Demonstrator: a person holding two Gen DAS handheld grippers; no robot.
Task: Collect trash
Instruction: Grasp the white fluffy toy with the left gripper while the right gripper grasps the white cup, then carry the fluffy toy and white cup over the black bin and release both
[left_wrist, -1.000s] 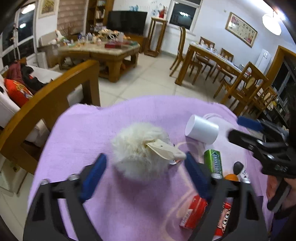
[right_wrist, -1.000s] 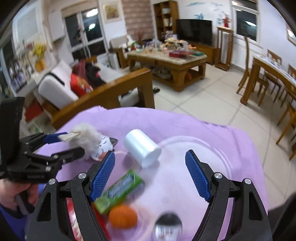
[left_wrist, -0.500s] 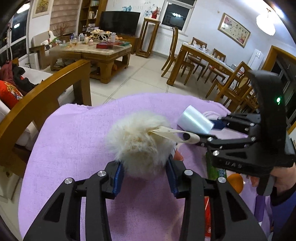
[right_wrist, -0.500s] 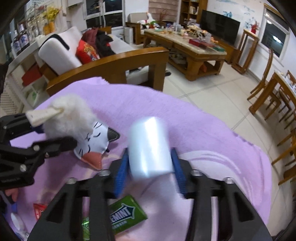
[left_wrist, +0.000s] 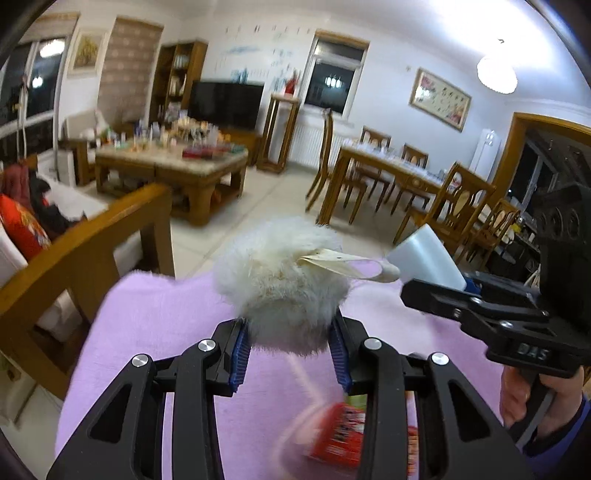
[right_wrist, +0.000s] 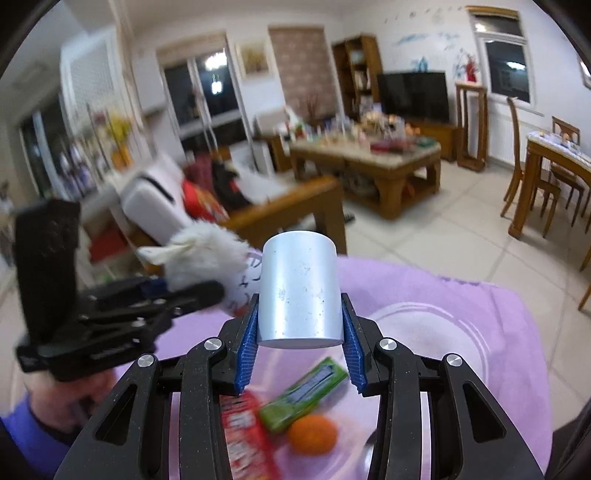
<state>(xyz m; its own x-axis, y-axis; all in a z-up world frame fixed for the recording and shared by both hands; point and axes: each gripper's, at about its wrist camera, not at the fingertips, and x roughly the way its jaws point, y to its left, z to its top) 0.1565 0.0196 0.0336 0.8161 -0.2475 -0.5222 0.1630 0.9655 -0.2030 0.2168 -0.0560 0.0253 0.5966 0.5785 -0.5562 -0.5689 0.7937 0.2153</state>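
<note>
My left gripper (left_wrist: 290, 350) is shut on a white fluffy toy (left_wrist: 284, 280) with a cream tag and holds it above the purple cloth (left_wrist: 155, 332). My right gripper (right_wrist: 299, 343) is shut on a white cylinder cup (right_wrist: 299, 291) and holds it lifted. The right gripper with the cup (left_wrist: 424, 258) also shows at the right of the left wrist view. The left gripper with the toy (right_wrist: 207, 251) shows at the left of the right wrist view.
On the cloth below lie a green gum pack (right_wrist: 303, 391), a red packet (right_wrist: 247, 439) and an orange fruit (right_wrist: 312, 434). A wooden sofa arm (left_wrist: 85, 240) stands left. A coffee table (right_wrist: 369, 158) and dining chairs (left_wrist: 458, 203) stand farther off.
Both grippers closed, the left on the fluffy toy and the right on the white cup. Both then lifted their objects off the cloth.
</note>
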